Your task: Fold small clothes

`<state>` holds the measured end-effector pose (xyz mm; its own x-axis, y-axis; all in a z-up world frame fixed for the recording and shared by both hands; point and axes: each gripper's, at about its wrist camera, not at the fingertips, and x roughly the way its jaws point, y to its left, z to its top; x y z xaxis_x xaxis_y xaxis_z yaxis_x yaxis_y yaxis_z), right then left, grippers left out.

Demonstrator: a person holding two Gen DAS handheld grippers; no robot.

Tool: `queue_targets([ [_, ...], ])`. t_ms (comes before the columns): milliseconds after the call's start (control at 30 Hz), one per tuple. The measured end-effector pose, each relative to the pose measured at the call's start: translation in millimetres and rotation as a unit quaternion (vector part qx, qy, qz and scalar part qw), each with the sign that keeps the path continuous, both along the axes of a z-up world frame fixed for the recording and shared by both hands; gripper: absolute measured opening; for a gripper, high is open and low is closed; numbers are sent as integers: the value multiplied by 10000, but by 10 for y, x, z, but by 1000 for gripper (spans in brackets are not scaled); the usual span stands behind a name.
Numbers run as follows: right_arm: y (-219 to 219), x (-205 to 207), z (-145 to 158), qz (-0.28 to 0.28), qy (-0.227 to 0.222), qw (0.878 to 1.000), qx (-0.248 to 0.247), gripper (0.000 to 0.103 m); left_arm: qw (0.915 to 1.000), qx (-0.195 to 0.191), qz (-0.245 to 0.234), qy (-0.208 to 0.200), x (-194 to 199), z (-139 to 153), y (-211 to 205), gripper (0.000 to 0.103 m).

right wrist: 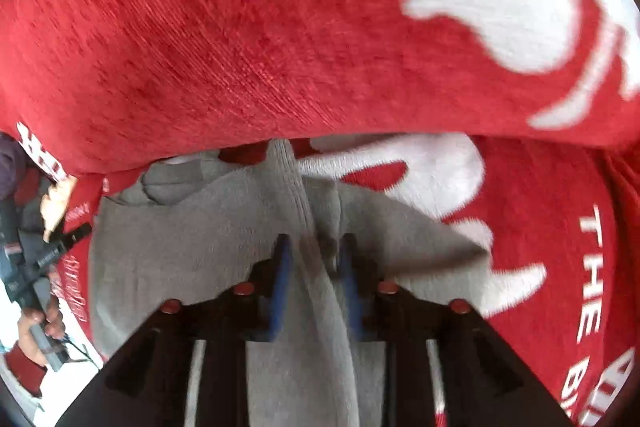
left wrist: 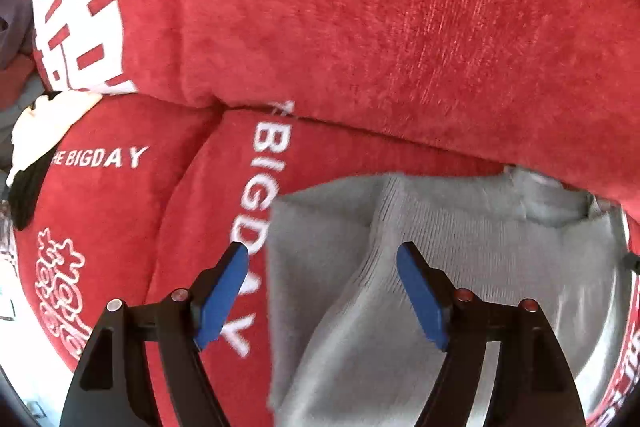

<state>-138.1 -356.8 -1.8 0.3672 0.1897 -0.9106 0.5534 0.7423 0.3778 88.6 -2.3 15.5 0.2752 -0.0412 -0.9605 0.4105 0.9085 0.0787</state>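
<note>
Right claw (right wrist: 314,247): clenched on a raised ridge of the grey knit garment (right wrist: 192,247); ridge runs straight ahead.
Left claw (left wrist: 322,255): released, garment edge between my fingers.

Garment (left wrist: 460,267) — lying on seat cushion (left wrist: 192,219), its far edge against back cushion (left wrist: 360,7); a second seat cushion (left wrist: 108,195) adjoins on the left.

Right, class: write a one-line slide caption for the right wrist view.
Right tongs pinch a raised fold of the grey knit garment lying on the red cushions.
</note>
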Motion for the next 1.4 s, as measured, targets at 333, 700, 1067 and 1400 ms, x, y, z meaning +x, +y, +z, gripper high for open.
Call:
queue_targets([
  [333,321,-1058,255,-405,-28,9949,921,37,9938,31,227,1088,-716,-54,801,78],
  [700,612,-1493,-33,-326,370,9914,1214,5,9880,46,337,1508,-1191,-358,1003,78],
  [1067,573,-1591,-9,-315,203,9918,1220,15,9856,-128,251,1665,-1273,-352,979,78],
  [1400,615,-1607,3,-162,214,9940,1057,60,9854,-166,244,1676,-1280,-393,970,78],
])
